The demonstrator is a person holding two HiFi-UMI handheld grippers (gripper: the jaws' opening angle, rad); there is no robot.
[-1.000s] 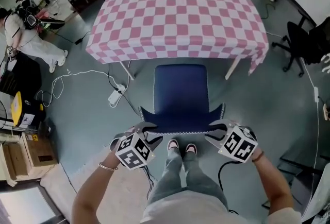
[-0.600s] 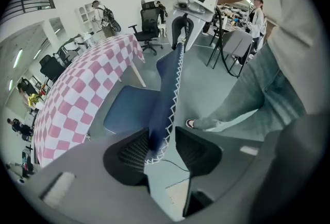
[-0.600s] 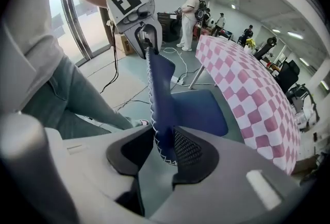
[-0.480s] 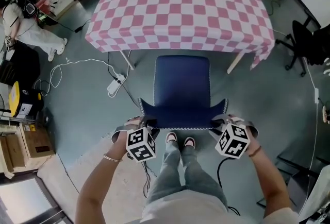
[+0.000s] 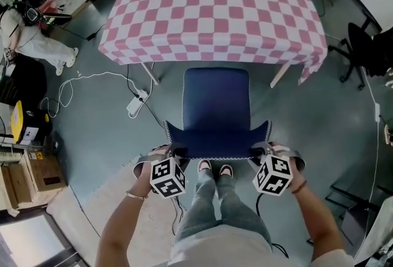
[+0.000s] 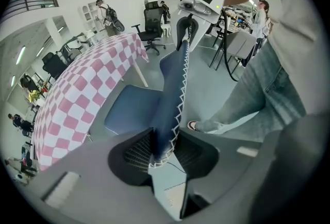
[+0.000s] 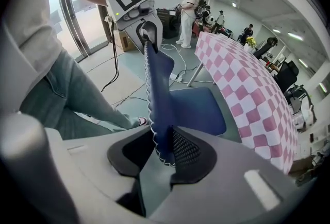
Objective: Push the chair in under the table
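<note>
A blue chair (image 5: 216,97) stands in front of the pink-and-white checked table (image 5: 215,14), its seat just outside the cloth's near edge. Its backrest (image 5: 216,140) faces me. My left gripper (image 5: 174,150) is at the backrest's top left corner and my right gripper (image 5: 263,149) at the top right corner. In the left gripper view the stitched backrest edge (image 6: 172,84) runs between the closing jaws of the left gripper (image 6: 164,148), touching both pads. In the right gripper view the backrest (image 7: 157,89) likewise sits between the closing jaws of the right gripper (image 7: 164,151).
My feet (image 5: 215,169) are just behind the chair. A power strip with white cable (image 5: 134,113) lies on the floor left of it. Table legs (image 5: 150,81) flank the seat. A black office chair (image 5: 368,51) stands right; a person (image 5: 31,38) and boxes (image 5: 37,180) are left.
Both grippers have come down and inward onto the top corners of the backrest, and their jaws have narrowed around it. The chair has not moved.
</note>
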